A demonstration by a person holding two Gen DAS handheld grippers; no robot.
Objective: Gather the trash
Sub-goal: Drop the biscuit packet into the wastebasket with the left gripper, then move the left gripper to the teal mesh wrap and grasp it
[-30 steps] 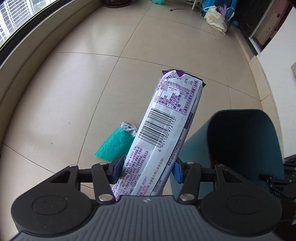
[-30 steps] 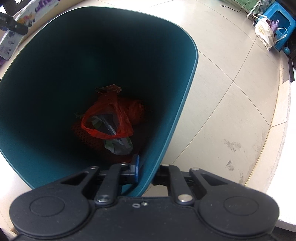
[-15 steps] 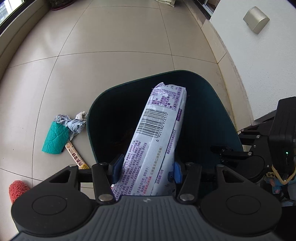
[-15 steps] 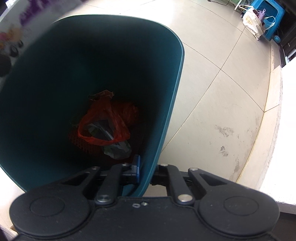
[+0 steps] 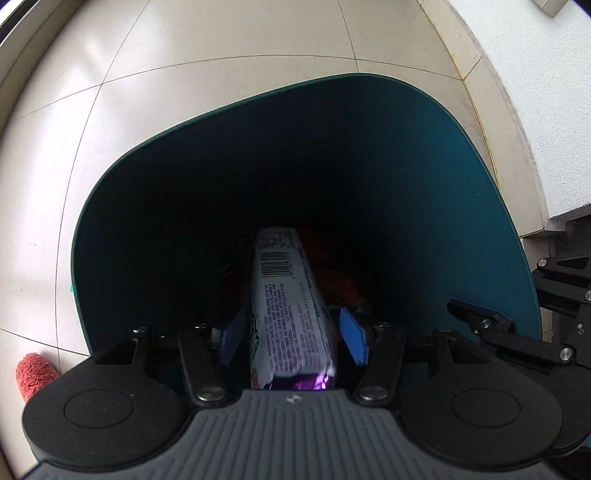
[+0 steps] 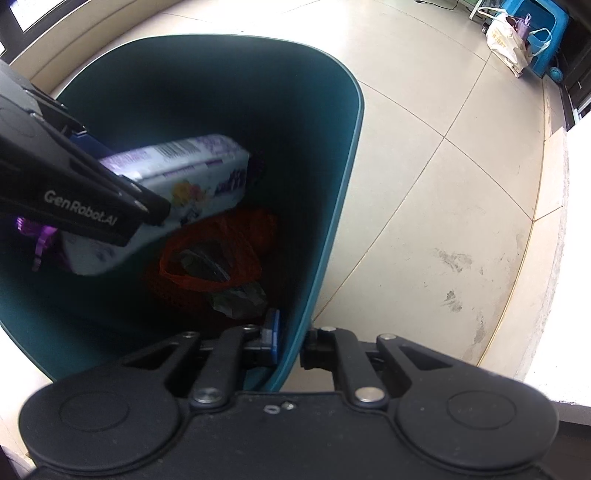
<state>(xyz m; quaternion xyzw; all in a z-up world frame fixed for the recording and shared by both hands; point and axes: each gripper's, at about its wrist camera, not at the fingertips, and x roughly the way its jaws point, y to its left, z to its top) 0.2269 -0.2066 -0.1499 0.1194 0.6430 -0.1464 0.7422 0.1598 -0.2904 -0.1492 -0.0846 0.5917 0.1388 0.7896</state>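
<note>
A long white and purple snack packet (image 5: pixel 290 302) lies between the fingers of my left gripper (image 5: pixel 293 341), whose jaws stand apart with gaps on both sides of it. The packet points down into a dark teal bin (image 5: pixel 491 206). In the right wrist view the packet (image 6: pixel 177 184) slants inside the bin (image 6: pixel 332 177) under the left gripper's finger (image 6: pixel 88 199). My right gripper (image 6: pixel 291 343) is shut on the bin's rim. A red plastic bag (image 6: pixel 221 254) and dark scraps lie at the bin's bottom.
A red fuzzy object (image 5: pixel 35 374) lies on the tiled floor left of the bin. A white wall (image 5: pixel 535 92) and a raised step run along the right. A white bag (image 6: pixel 506 44) and a blue stool (image 6: pixel 539 33) stand far off.
My left gripper has moved over the bin's mouth and lowered the packet inside. Its jaws have opened, and the packet has slid forward. My right gripper still holds the rim.
</note>
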